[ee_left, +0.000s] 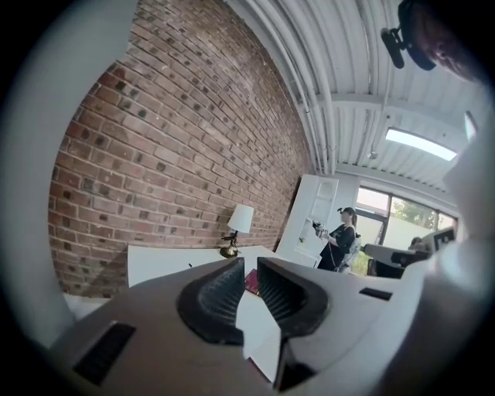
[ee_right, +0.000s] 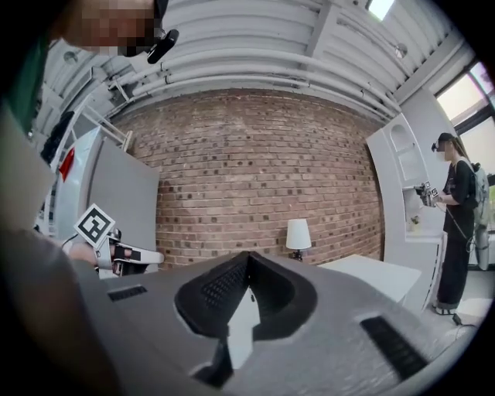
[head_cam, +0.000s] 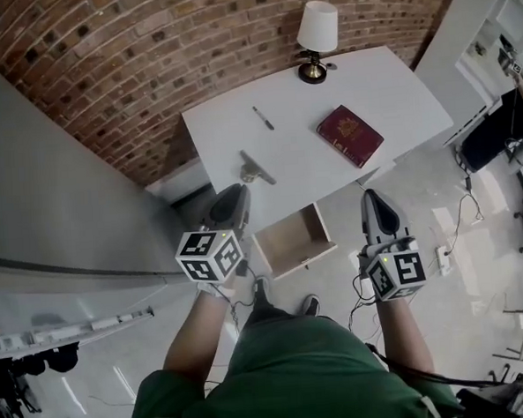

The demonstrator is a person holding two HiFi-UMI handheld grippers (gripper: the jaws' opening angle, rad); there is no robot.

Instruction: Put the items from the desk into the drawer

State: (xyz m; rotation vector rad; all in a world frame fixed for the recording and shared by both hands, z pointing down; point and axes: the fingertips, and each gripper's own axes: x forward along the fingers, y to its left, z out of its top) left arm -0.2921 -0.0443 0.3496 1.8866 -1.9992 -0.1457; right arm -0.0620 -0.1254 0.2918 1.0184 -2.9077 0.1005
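Three items on desk (head_cam: 386, 81), drawer (head_cam: 292, 239) open

We see the book (head_cam: 350, 135), pen (head_cam: 263, 118) and a small metal piece (head_cam: 256, 169) lying apart on the desk, with the lamp (head_cam: 317, 34) at its far edge. The drawer sticks out under the near edge. Left gripper (head_cam: 232, 195) is near the metal piece, jaws slightly apart, empty. Right gripper (head_cam: 373, 199) is beside the drawer, jaws together, empty.
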